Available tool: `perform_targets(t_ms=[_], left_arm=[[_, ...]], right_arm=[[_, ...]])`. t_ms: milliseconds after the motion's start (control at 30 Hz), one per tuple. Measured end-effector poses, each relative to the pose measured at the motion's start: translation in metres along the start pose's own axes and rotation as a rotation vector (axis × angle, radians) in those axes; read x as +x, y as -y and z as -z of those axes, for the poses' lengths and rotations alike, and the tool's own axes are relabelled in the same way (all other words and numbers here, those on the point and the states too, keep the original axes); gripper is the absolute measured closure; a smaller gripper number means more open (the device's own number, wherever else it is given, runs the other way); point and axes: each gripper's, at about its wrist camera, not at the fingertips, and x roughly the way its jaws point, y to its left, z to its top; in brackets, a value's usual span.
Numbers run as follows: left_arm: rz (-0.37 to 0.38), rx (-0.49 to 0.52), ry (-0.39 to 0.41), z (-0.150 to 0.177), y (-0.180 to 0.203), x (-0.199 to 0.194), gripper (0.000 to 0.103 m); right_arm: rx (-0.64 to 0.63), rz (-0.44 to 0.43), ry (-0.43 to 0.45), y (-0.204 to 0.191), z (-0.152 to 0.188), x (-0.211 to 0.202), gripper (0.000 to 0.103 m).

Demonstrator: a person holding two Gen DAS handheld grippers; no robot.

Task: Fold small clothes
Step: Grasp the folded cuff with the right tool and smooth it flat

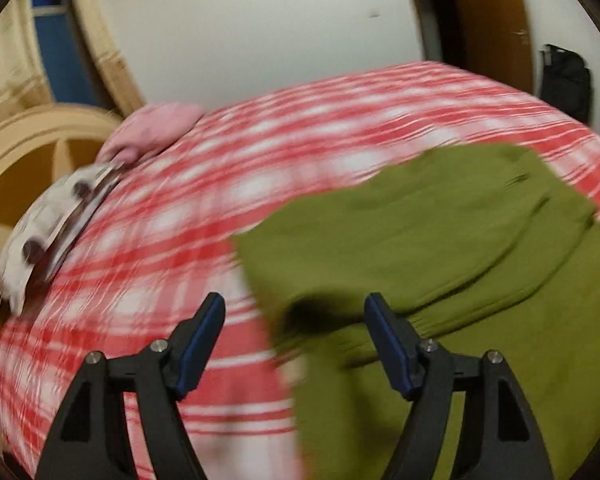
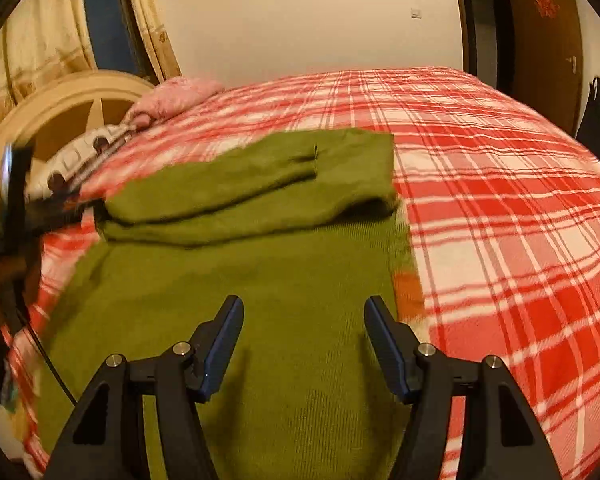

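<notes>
An olive-green knitted sweater (image 1: 440, 240) (image 2: 260, 280) lies flat on a red and white plaid bed cover (image 1: 180, 208) (image 2: 500, 200). A sleeve (image 2: 228, 184) is folded across its far part. In the blurred left wrist view, my left gripper (image 1: 296, 304) stands open above the sweater's left edge. The cloth passes under the gap and neither pad presses on it. My right gripper (image 2: 304, 304) hangs open over the middle of the sweater's near part, with nothing held. A dark blurred shape (image 2: 12, 208) sits at the left edge of the right wrist view.
A pink pillow (image 1: 152, 132) (image 2: 176, 96) and a white patterned pillow (image 1: 48, 224) (image 2: 80, 152) lie at the head of the bed, by a cream headboard (image 2: 60, 96). A brown door (image 2: 540, 40) and a dark bag (image 1: 564, 80) are at the far right.
</notes>
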Motion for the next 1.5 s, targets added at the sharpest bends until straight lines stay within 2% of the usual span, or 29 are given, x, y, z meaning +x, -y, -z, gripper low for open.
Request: perform_targets(t_ms=[100,267,367,433,500,567,600,633,667,700,833,900,1067,1200,1267,1333,1433,1500], left_arm=[[-0.009,-0.038,-0.049,0.01,-0.023,0.018,0.028],[0.019,-0.04,-0.089,0.014,-0.015,0.041,0.028],[0.031,-0.04,-0.098,0.014,-0.011,0.05,0.027],[0.016,-0.027,-0.1,0.014,-0.012,0.056,0.023],[0.008,-0.064,-0.107,0.013,-0.021,0.061,0.015],[0.035,-0.108,-0.109,0.016,-0.031,0.062,0.015],[0.038,-0.121,-0.113,0.018,-0.034,0.062,0.014],[0.036,-0.129,-0.114,0.019,-0.036,0.063,0.014],[0.038,-0.137,-0.113,0.02,-0.038,0.063,0.014],[0.042,-0.153,-0.11,0.021,-0.042,0.061,0.014],[0.064,-0.172,-0.082,0.023,-0.047,0.055,0.02],[0.078,-0.15,-0.083,0.024,-0.044,0.054,0.029],[0.087,-0.136,-0.089,0.025,-0.044,0.055,0.028],[0.109,-0.107,-0.108,0.029,-0.039,0.054,0.027],[0.107,-0.091,-0.103,0.031,-0.036,0.049,0.03],[0.136,-0.078,-0.091,0.033,-0.033,0.036,0.03],[0.13,-0.076,-0.05,0.032,-0.036,0.017,0.029],[0.087,-0.085,0.008,0.025,-0.042,0.006,0.029]], right_arm=[[0.023,-0.012,-0.001,0.006,-0.028,0.012,0.039],[0.097,-0.037,-0.066,0.016,-0.082,0.067,0.04],[0.145,-0.064,-0.113,0.019,-0.1,0.095,0.04],[0.168,-0.063,-0.156,0.019,-0.107,0.119,0.042],[0.194,-0.061,-0.187,0.018,-0.109,0.137,0.051],[0.179,-0.055,-0.21,0.013,-0.109,0.151,0.054],[0.168,-0.04,-0.202,0.011,-0.109,0.153,0.068],[0.157,-0.034,-0.201,0.009,-0.11,0.155,0.077],[0.146,-0.046,-0.205,0.006,-0.11,0.156,0.093],[0.142,-0.059,-0.198,0.004,-0.11,0.155,0.097],[0.052,-0.029,-0.145,-0.01,-0.11,0.134,0.098],[0.025,-0.027,-0.107,-0.016,-0.112,0.118,0.099],[0.003,-0.006,-0.03,-0.017,-0.11,0.082,0.099],[0.016,0.046,-0.054,-0.005,-0.102,0.09,0.099],[0.014,0.066,-0.113,0.003,-0.093,0.105,0.098],[0.044,0.069,-0.149,0.012,-0.087,0.111,0.098],[0.079,0.103,-0.146,0.022,-0.078,0.103,0.081],[0.083,0.132,-0.115,0.024,-0.077,0.093,0.065]])
